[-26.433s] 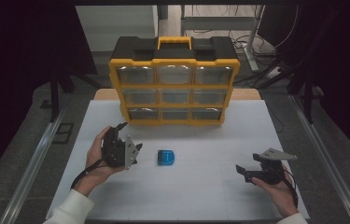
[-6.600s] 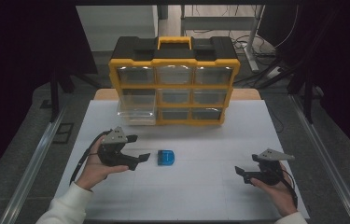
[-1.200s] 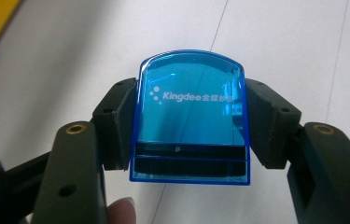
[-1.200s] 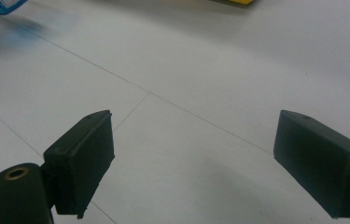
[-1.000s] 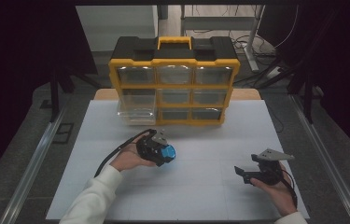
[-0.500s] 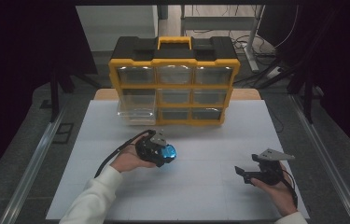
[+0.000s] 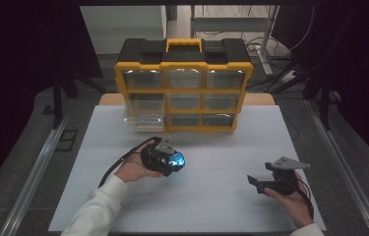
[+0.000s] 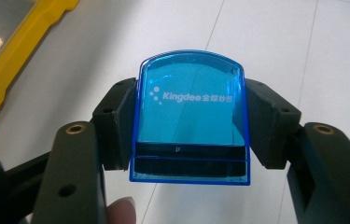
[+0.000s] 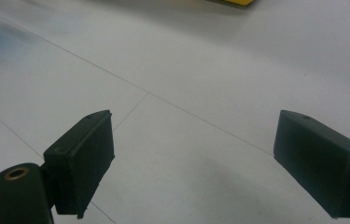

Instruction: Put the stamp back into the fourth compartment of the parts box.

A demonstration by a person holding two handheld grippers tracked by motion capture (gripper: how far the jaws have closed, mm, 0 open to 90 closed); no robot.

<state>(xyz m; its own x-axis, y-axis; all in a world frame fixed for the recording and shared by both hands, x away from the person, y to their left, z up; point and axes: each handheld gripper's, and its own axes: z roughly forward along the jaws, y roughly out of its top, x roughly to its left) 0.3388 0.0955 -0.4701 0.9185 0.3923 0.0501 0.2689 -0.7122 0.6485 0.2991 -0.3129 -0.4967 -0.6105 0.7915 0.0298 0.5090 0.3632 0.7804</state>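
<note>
A big white table (image 7: 211, 206) takes up most of the high view. At its far edge stands a yellow box (image 7: 184, 83) with a black top and nine little see-through drawers. The bottom left drawer (image 7: 144, 120) is pulled out over the table.

A person's arm in a white sleeve (image 7: 96, 211) comes in from the bottom left. That hand holds the left gripper (image 7: 165, 160) near the middle of the table, in front of the box and a bit apart from it. Its two black jaws press on both sides of a small blue case (image 8: 191, 121), so it is gripping the case. The case is see-through blue with white letters on it, and it sits between the pads just above the table.

The right gripper (image 7: 275, 179) rests low on the right side of the table, well apart from the case. Its jaws stand wide open with only bare table between them.
</note>
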